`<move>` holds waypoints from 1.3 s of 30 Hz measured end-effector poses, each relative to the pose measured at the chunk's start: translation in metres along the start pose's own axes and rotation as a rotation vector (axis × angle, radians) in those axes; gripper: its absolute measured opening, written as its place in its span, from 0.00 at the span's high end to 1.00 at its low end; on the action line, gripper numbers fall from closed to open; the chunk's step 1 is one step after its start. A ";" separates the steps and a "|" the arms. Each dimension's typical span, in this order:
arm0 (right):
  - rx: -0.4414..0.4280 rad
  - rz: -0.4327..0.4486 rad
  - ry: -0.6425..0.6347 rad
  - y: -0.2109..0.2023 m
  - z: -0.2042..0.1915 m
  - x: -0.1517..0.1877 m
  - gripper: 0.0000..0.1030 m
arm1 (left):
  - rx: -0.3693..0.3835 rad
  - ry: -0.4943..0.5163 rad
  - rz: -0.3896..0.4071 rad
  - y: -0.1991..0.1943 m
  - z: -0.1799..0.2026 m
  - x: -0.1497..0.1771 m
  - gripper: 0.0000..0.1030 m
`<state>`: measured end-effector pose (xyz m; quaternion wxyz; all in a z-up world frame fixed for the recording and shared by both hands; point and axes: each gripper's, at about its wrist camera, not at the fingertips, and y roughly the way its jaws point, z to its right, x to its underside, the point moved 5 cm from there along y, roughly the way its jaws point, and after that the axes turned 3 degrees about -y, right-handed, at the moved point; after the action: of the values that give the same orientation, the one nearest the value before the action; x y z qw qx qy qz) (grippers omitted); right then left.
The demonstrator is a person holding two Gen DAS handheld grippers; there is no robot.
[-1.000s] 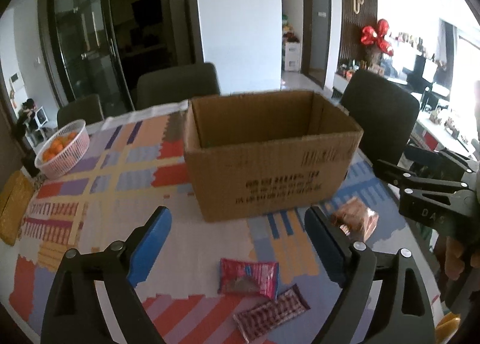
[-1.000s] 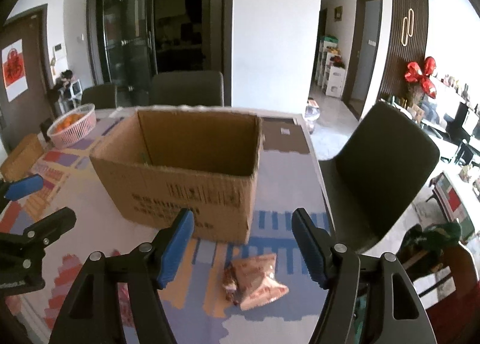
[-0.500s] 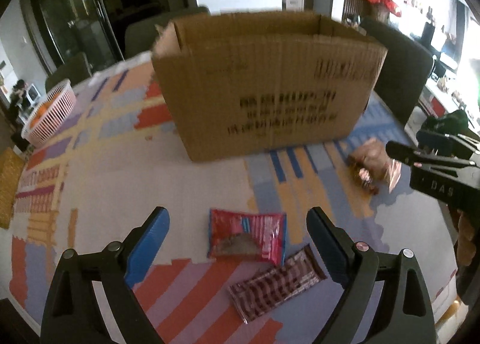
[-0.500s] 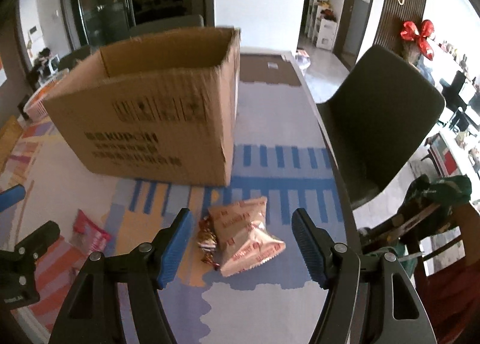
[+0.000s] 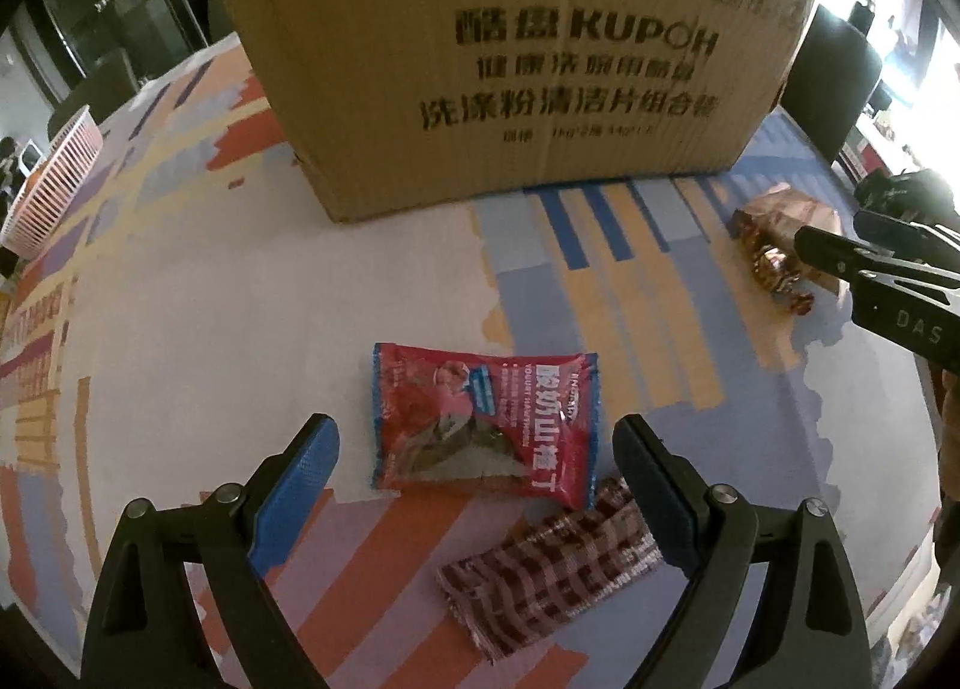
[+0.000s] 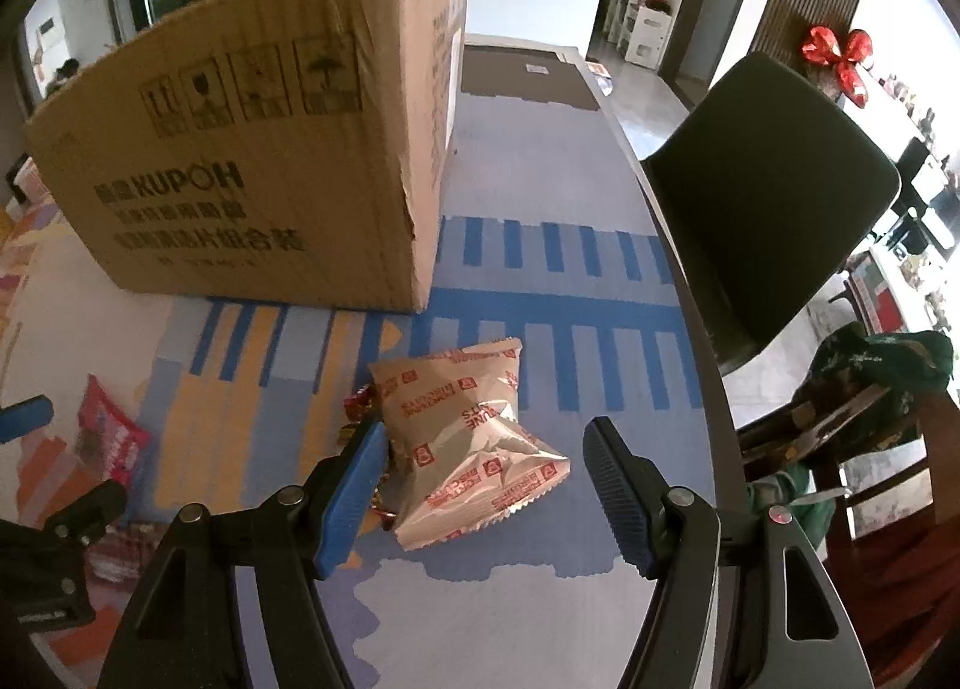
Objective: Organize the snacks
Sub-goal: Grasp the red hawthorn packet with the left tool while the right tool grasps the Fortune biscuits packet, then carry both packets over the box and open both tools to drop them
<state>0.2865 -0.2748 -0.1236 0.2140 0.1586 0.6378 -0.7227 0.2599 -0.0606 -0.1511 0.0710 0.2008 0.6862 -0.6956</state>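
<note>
None of the snacks visible had reached the cardboard box (image 5: 498,59). In front of it lay a red packet (image 5: 486,425), a checked bar (image 5: 552,569), a pale biscuit bag (image 6: 474,437) and wrapped candies (image 5: 774,269). Left gripper (image 5: 477,449) and right gripper (image 6: 483,449) hovered released, straddling packet and bag; every pickup remained.

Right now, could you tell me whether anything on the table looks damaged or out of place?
The cardboard box has a ragged tear down its near corner edge. The tan snack bag lies crumpled over small candies, and the red packet overlaps the checked bar. Nothing is spilled.
</note>
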 end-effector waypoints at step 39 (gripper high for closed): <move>-0.079 0.077 0.010 -0.025 -0.007 0.006 0.54 | 0.148 0.007 0.096 -0.003 0.010 -0.023 0.52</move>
<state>0.2688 -0.2661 -0.1062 0.2445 0.1781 0.6604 -0.6873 0.2778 -0.0748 -0.1396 0.0868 0.2407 0.6226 -0.7395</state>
